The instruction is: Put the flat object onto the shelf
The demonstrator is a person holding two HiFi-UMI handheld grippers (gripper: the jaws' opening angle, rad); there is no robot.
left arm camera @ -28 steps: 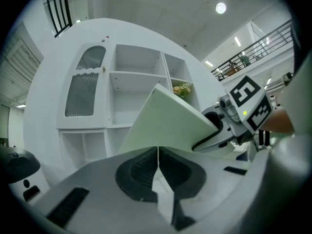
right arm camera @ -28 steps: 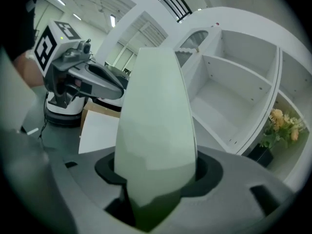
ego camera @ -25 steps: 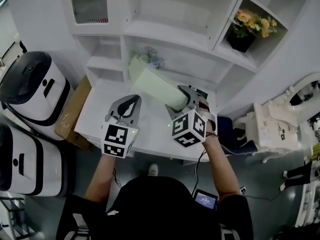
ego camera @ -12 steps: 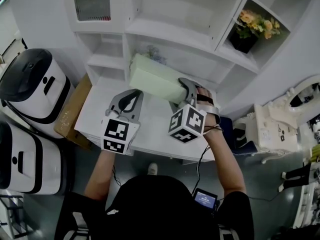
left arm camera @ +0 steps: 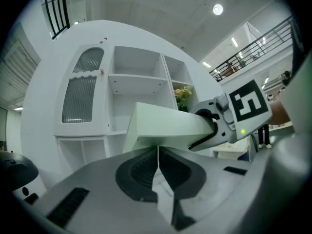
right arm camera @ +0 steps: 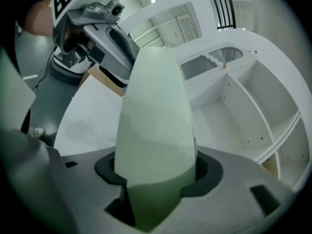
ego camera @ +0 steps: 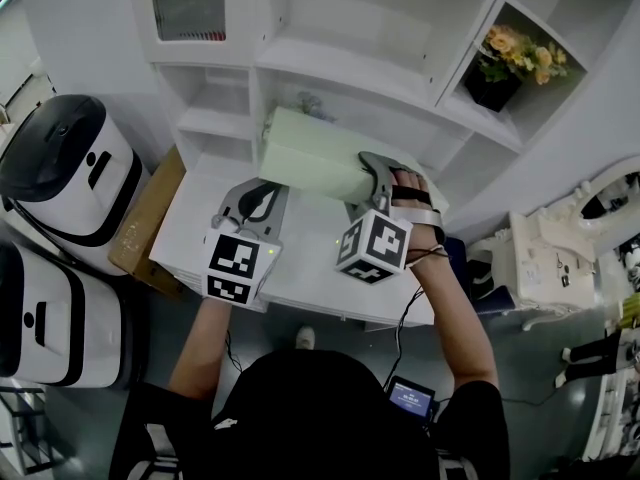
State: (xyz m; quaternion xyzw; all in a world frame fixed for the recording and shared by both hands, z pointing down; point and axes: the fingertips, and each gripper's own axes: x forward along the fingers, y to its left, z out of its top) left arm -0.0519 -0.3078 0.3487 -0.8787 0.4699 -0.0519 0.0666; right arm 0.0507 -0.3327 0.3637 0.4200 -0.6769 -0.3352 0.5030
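Observation:
A pale green flat box (ego camera: 310, 156) is held in the air in front of the white shelf unit (ego camera: 330, 58), its far end close to the lower shelf opening. My right gripper (ego camera: 378, 176) is shut on the box's near end; in the right gripper view the box (right arm camera: 156, 130) fills the space between the jaws. My left gripper (ego camera: 258, 204) hovers over the white table (ego camera: 190, 218) just below the box, shut with nothing in it. In the left gripper view the box (left arm camera: 165, 126) and the right gripper (left arm camera: 219, 126) show ahead of the closed jaws.
A flower pot (ego camera: 505, 63) sits in the right shelf compartment, and a small bluish plant (ego camera: 312, 106) stands behind the box. Two white and black machines (ego camera: 55, 173) stand at the left beside a cardboard box (ego camera: 145, 218). A white cabinet (ego camera: 545, 258) is at the right.
The right gripper has carried the green box up and toward the shelf, turning it more level. The left gripper stayed nearly in place over the table.

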